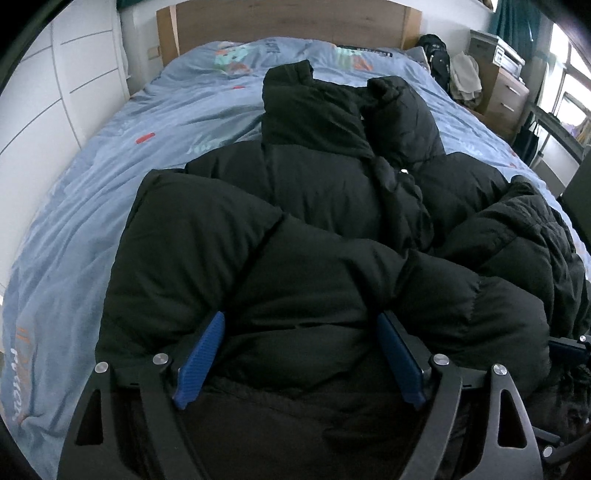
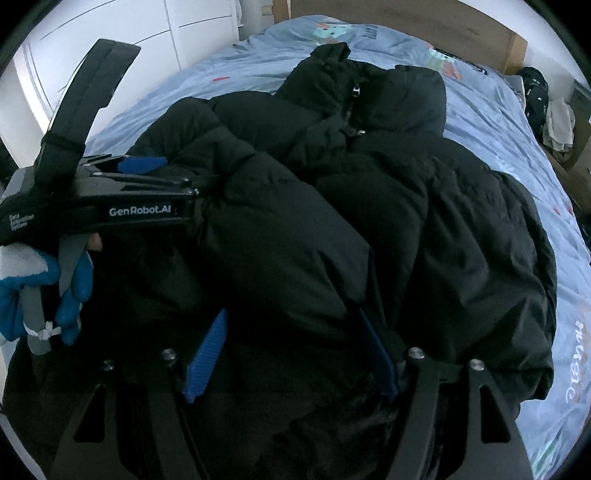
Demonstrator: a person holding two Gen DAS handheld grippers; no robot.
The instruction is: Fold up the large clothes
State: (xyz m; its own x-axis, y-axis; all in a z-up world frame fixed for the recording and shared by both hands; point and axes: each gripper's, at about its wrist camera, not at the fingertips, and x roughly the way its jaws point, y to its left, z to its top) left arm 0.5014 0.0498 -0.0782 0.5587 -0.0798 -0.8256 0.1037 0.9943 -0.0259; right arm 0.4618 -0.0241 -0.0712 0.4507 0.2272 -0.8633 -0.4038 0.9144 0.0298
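A black puffer jacket (image 1: 317, 192) lies on the bed, collar toward the headboard, both sleeves folded across its front. It fills the right wrist view (image 2: 369, 206) too. My left gripper (image 1: 301, 325) is open, its blue pads on either side of a thick fold of the near sleeve. My right gripper (image 2: 295, 325) is open the same way around a bulky fold at the jacket's near end. The left gripper also shows in the right wrist view (image 2: 162, 173), at the left against the sleeve, held by a blue-gloved hand (image 2: 44, 291).
The bed has a light blue patterned cover (image 1: 92, 192) and a wooden headboard (image 1: 288, 22). White wardrobe doors (image 1: 44, 92) stand on the left. A wooden nightstand (image 1: 506, 96) and piled bags and clothes (image 1: 450, 70) stand at the far right.
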